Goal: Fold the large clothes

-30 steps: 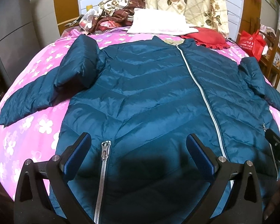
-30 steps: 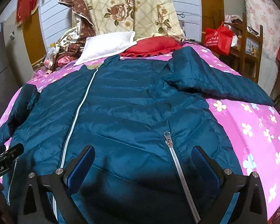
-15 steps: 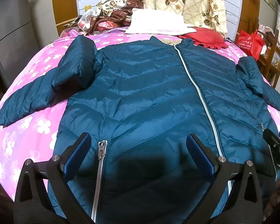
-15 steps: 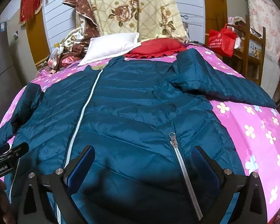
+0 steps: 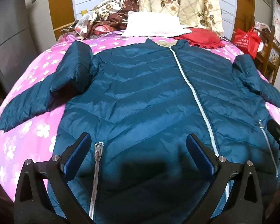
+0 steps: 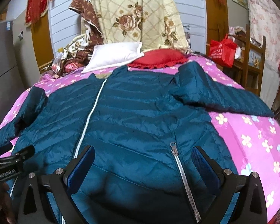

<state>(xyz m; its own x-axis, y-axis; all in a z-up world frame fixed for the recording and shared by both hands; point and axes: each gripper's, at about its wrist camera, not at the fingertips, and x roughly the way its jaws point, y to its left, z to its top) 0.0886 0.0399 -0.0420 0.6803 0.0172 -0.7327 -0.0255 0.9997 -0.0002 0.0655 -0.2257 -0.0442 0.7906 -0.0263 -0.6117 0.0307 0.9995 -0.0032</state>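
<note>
The teal quilted jacket [image 5: 140,97] lies face up across the middle of both views, spread flat on the bed with its front zipped shut by a pale centre zipper [image 5: 192,89] running from collar to hem. Its sleeves reach out to either side: one toward the left edge of the left view [image 5: 28,104], the other toward the right edge of the right view [image 6: 224,97]. Each lower front has a silver pocket zipper [image 5: 96,169] [image 6: 183,179].

The left tongs [image 5: 139,155] hang over the jacket's hem at the bottom of their frame, spread wide, holding nothing. The right tongs [image 6: 142,165] are the same, wide apart and empty above the hem. At the lower left of the right view the other tool's body carries a small white label [image 6: 6,175]; its letters are too blurred to read with certainty.

Under the jacket is a pink bedsheet [image 6: 252,145] printed with white flowers. Past the collar sit a white pillow [image 6: 113,56] and a red cushion [image 6: 158,57], with a cream rose-patterned quilt [image 6: 132,18] heaped behind. At the upper right a red bag [image 6: 222,52] with pale printed writing, unreadable, rests on a wooden shelf [image 6: 252,56]; its contents cannot be seen.
</note>
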